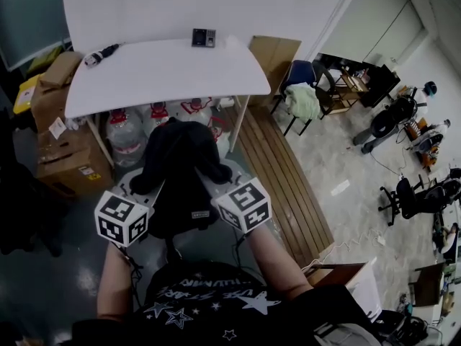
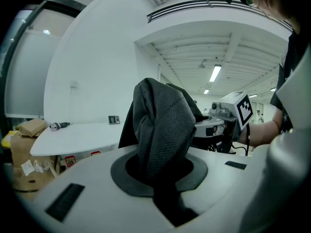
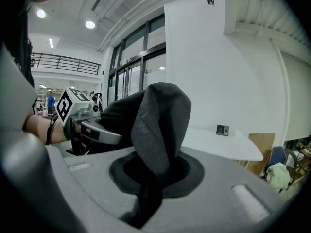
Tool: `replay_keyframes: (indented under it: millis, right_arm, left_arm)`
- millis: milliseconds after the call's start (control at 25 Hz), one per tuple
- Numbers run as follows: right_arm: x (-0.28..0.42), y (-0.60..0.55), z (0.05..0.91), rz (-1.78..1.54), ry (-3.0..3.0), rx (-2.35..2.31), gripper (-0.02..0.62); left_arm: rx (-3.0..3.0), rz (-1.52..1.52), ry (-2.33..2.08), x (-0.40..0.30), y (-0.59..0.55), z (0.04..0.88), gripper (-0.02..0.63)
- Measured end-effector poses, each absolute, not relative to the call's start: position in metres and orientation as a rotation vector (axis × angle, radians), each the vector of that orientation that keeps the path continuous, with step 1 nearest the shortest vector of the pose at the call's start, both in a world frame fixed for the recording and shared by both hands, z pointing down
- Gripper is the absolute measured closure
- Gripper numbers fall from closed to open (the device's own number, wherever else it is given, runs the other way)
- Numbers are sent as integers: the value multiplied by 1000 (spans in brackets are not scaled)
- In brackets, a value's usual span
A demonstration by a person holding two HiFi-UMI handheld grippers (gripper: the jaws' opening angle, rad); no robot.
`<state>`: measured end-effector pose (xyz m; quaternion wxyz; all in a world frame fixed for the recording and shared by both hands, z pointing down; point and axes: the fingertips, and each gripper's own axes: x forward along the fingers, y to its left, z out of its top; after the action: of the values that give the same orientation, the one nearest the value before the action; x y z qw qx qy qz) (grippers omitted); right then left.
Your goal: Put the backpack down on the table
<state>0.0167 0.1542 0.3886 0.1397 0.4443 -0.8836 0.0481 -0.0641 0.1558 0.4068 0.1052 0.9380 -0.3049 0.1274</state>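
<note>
Head view shows the whole black backpack (image 1: 180,171) hanging in the air between my 2 grippers, in front of the near edge of the white surface (image 1: 166,74) and not resting on it. From up there the bag covers the tips of my left gripper (image 1: 142,193) and my right gripper (image 1: 222,190), so the grip itself cannot be read from it.

The left gripper view settles that side: my jaws are closed on a padded mesh strap (image 2: 163,130) that rises straight out of them. It also shows the surface beyond, with a small dark box (image 2: 113,120) on it and a dark tool (image 2: 59,125) at its left end.

The right gripper view shows the same on that side, with the jaws clamped on a second strap (image 3: 160,125) that folds over at the top.

Only the head view shows what stands under the surface, 3 or more water bottles (image 1: 126,132), and the cardboard boxes (image 1: 68,157) beside them.
</note>
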Motion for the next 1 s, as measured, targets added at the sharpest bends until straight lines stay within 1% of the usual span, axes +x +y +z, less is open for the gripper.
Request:
replay_keyframes:
  millis: [560, 1000]
  right_arm:
    - [-25, 120, 389, 147, -2539, 1384, 557]
    - [-17, 78, 402, 189, -2542, 1334, 557]
  left_arm:
    - [2834, 401, -824, -107, 116, 405, 546]
    - [2763, 435, -840, -98, 77, 419, 546]
